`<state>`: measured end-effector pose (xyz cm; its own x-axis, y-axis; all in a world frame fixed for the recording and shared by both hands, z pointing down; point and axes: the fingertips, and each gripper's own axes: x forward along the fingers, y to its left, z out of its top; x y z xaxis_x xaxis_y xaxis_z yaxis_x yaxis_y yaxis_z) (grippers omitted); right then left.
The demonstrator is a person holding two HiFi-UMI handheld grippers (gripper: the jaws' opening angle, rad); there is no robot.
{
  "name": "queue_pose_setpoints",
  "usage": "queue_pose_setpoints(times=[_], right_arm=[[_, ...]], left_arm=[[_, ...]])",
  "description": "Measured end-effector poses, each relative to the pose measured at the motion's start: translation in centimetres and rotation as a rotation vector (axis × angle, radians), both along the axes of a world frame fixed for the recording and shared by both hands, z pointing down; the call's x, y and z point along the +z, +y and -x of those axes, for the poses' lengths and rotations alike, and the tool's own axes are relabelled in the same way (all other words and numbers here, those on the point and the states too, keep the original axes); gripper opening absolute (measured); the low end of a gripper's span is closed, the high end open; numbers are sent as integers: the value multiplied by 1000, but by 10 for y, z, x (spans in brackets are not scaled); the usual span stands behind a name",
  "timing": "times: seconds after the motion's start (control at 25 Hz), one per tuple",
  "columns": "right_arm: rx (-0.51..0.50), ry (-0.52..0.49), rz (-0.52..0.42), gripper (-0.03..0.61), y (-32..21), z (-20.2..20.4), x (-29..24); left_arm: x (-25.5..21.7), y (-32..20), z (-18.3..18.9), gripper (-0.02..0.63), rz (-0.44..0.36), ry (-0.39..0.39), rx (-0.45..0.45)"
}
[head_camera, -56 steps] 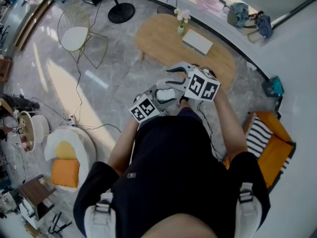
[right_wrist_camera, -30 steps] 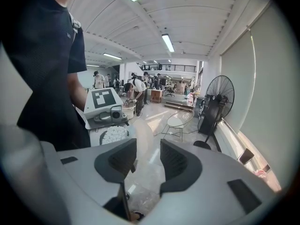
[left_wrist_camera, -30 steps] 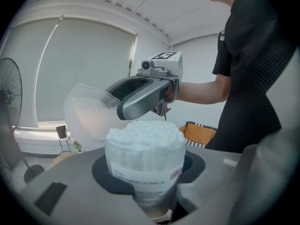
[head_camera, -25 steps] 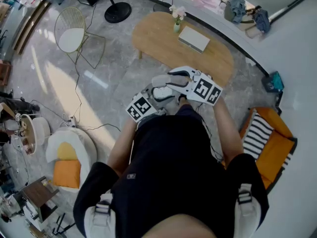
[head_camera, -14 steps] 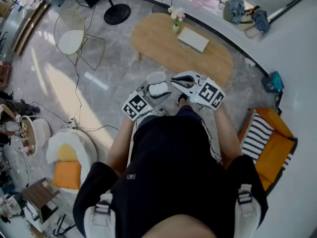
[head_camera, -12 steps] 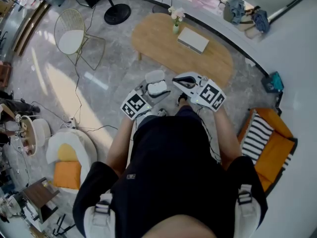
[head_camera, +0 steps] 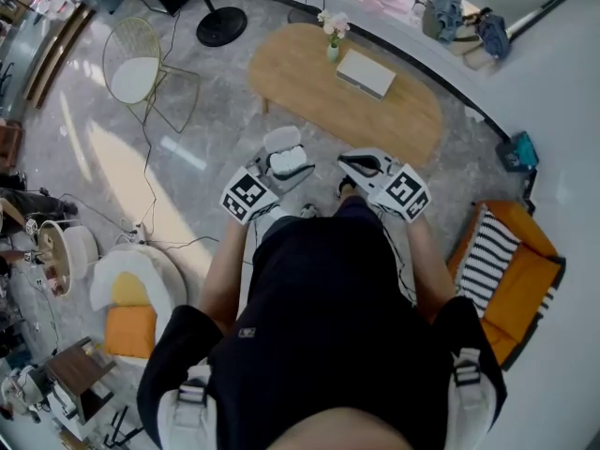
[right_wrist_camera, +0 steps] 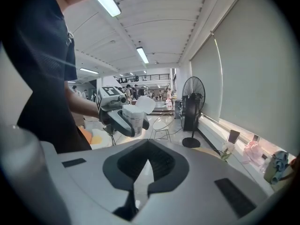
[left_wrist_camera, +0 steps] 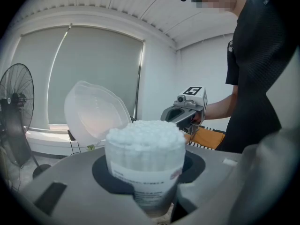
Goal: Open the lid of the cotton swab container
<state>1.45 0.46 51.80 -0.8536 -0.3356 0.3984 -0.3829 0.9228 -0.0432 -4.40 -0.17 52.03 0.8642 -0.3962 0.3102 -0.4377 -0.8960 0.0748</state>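
Observation:
The cotton swab container (left_wrist_camera: pixel 145 158) is a clear round tub packed with white swabs. My left gripper (head_camera: pixel 281 172) is shut on its lower body and holds it upright in front of the person's chest. Its clear lid (left_wrist_camera: pixel 93 111) stands flipped open on its hinge, behind the swabs on the far side from the right gripper. The container (right_wrist_camera: pixel 133 116) and its raised lid (right_wrist_camera: pixel 144 104) also show in the right gripper view. My right gripper (head_camera: pixel 352 165) hangs apart to the right of the container. Its jaws are closing and meet at the tips (right_wrist_camera: pixel 145 165), with nothing between them.
An oval wooden table (head_camera: pixel 347 92) lies ahead, with a small flower vase (head_camera: pixel 333 40) and a white box (head_camera: pixel 366 73) on it. A wire chair (head_camera: pixel 141 64) stands far left, a standing fan (right_wrist_camera: pixel 192 102) beyond it. An orange and striped cushion (head_camera: pixel 506 261) lies right.
The right gripper was at the container's lid a second ago; the lid now stands flipped open. The two grippers have drawn apart, and the right gripper's jaws have come together.

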Motion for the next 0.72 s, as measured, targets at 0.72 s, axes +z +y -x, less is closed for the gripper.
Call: queue_pose_setpoints(times=[0.72], right_arm=[[-35, 48, 12, -5, 4, 15, 12]], left_arm=[[7, 1, 13, 192, 12, -1, -13]])
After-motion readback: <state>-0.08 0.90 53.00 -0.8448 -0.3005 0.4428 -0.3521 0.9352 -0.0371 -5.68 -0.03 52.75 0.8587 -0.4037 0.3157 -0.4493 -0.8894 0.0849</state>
